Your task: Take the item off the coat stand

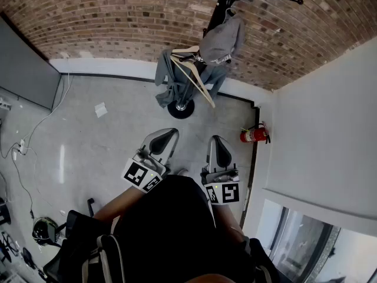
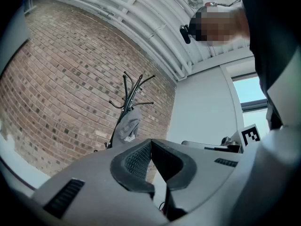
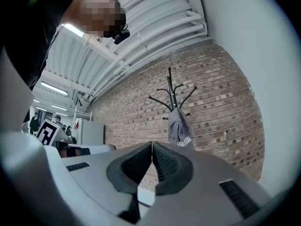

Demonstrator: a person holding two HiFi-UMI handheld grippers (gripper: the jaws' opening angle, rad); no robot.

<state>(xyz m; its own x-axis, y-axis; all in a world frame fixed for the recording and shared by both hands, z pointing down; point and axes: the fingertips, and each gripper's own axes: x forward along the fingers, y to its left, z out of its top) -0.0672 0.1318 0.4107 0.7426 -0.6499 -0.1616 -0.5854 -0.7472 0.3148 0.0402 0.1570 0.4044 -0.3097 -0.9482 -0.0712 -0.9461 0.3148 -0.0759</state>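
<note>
A black coat stand (image 1: 219, 7) rises against the brick wall ahead. On it hangs a grey cap (image 1: 221, 40) with white lettering, beside a grey garment (image 1: 171, 78) and wooden hangers (image 1: 197, 75). The coat stand (image 2: 127, 98) and cap (image 2: 128, 126) also show in the left gripper view, and the stand (image 3: 171, 91) and cap (image 3: 180, 128) in the right gripper view. My left gripper (image 1: 168, 135) and right gripper (image 1: 219, 146) are held low near the person's body, well short of the stand. Both are shut with nothing between the jaws.
A red fire extinguisher (image 1: 254, 134) stands by the white wall (image 1: 318, 134) at the right. The stand's round base (image 1: 181, 108) rests on the grey floor. A scrap of paper (image 1: 101, 109) and cables (image 1: 23, 152) lie at the left.
</note>
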